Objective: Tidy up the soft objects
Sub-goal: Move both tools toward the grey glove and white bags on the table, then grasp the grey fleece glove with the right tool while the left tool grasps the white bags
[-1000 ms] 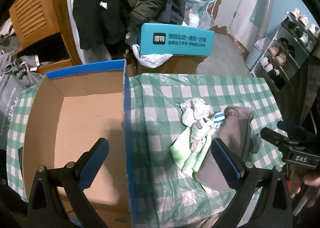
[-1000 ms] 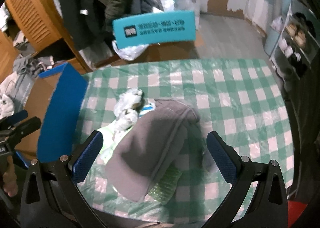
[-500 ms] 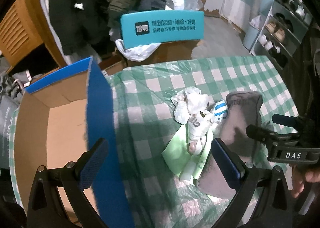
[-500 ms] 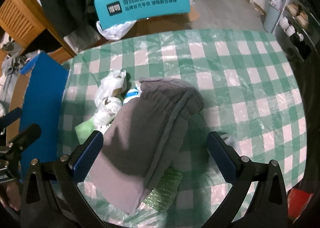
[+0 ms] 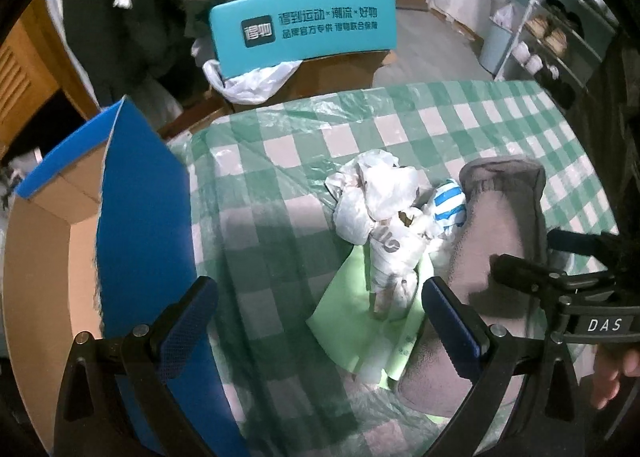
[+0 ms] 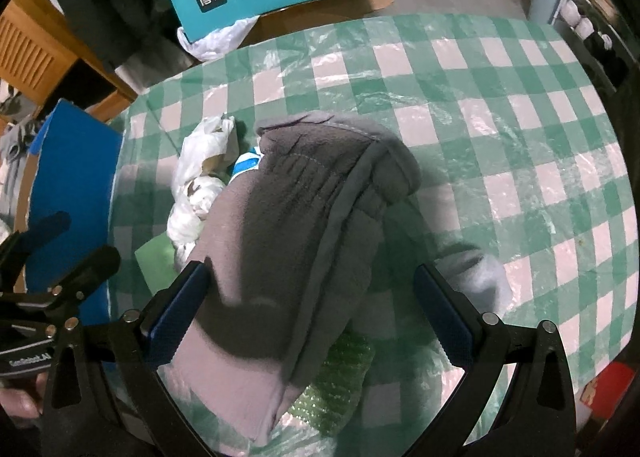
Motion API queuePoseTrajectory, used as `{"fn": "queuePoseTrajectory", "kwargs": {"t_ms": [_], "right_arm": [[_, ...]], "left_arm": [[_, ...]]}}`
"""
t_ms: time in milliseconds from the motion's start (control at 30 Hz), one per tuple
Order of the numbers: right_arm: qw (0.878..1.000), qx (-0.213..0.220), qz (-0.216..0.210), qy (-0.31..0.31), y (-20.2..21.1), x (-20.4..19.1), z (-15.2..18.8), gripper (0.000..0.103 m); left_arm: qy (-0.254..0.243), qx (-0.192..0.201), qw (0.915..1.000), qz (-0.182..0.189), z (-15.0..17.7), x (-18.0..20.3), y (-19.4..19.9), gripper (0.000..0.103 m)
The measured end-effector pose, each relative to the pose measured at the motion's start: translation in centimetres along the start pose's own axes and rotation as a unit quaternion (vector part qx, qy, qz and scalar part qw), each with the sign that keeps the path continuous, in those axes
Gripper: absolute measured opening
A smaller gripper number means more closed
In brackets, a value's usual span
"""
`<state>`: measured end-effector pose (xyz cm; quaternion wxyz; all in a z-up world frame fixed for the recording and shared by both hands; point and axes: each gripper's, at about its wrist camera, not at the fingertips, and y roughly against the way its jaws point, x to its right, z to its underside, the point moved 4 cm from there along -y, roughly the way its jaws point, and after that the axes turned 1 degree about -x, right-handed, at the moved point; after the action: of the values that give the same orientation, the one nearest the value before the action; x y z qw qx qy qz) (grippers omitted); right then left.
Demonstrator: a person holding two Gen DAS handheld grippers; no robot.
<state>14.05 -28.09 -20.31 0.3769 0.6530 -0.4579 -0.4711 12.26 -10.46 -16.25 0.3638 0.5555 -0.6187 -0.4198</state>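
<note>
From the left wrist view, the left tongs [image 5: 318, 313] stand spread wide with nothing between them, low in the frame over the counter [image 5: 400, 129] with its green-and-white checked cover. A cardboard box [image 5: 44, 257] with a blue outer wall fills the left side, open at the top. At centre lies a crumpled white plastic bag [image 5: 374, 193], and beneath it a pale green sheet [image 5: 352, 321] spreads toward the bottom. A small blue-and-white striped piece [image 5: 450, 203] sits just right of the bag, touching the grey fleece garment [image 5: 500, 225] that runs down the right side. The right tongs [image 5: 532, 253] reach in from the right edge over that garment, with a hand [image 5: 612, 373] behind them at the lower right. A teal box [image 5: 304, 33] with printed characters stands beyond the counter at the top.

From the right wrist view, the right tongs [image 6: 310, 301] are also spread, straddling the near end of the grey fleece garment [image 6: 304, 217] without closing on it. This view shows what the other hides: green bubble wrap [image 6: 340, 373] under the garment's lower edge, and a small pale grey bundle [image 6: 478, 277] just right of the garment, by the right finger. The plastic bag [image 6: 200, 161] lies left of the garment, with the box's blue wall [image 6: 76, 161] at the left edge and the left tongs [image 6: 76, 245] low on the left.
</note>
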Motion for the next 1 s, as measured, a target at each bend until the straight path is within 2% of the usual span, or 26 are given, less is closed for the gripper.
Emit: {"fn": "queuePoseTrajectory", "kwargs": {"t_ms": [133,200,267,300,367,533,767,1000], "right_arm": [[1.000,-0.007,-0.012,-0.001,-0.7,-0.1,-0.1,0.092],[1.000,-0.007,-0.023,-0.004,-0.9,-0.1,-0.1,0.084],[0.999,-0.007,-0.035,-0.003,-1.0,-0.1,-0.2,0.072],[0.999,-0.005,-0.038,-0.001,-0.9,-0.2,-0.3,0.070],[0.999,0.002,-0.041,0.006,-0.6,-0.4,-0.4,0.057],[0.999,0.015,-0.038,0.028,0.5,-0.8,-0.6,0.042],[0.999,0.021,-0.032,0.037,2.2,-0.3,-0.7,0.035],[0.998,0.032,-0.041,0.031,3.5,0.6,-0.5,0.034]], "left_arm": [[-0.014,-0.006,0.9999,0.001,-0.1,0.8,-0.6,0.103],[-0.022,-0.004,0.9997,0.002,-0.2,1.1,-0.8,0.103],[-0.027,-0.007,0.9996,0.003,-0.4,1.3,-1.2,0.103],[-0.026,-0.008,0.9996,0.005,-0.4,1.4,-1.3,0.103],[-0.021,-0.010,0.9997,0.011,-0.7,1.4,-1.6,0.103],[-0.015,-0.010,0.9996,0.024,-1.6,1.6,-2.4,0.103],[-0.019,-0.024,0.9986,0.042,-2.0,2.7,-3.5,0.102],[-0.016,-0.063,0.9970,0.042,-1.6,3.4,-5.8,0.083]]}}
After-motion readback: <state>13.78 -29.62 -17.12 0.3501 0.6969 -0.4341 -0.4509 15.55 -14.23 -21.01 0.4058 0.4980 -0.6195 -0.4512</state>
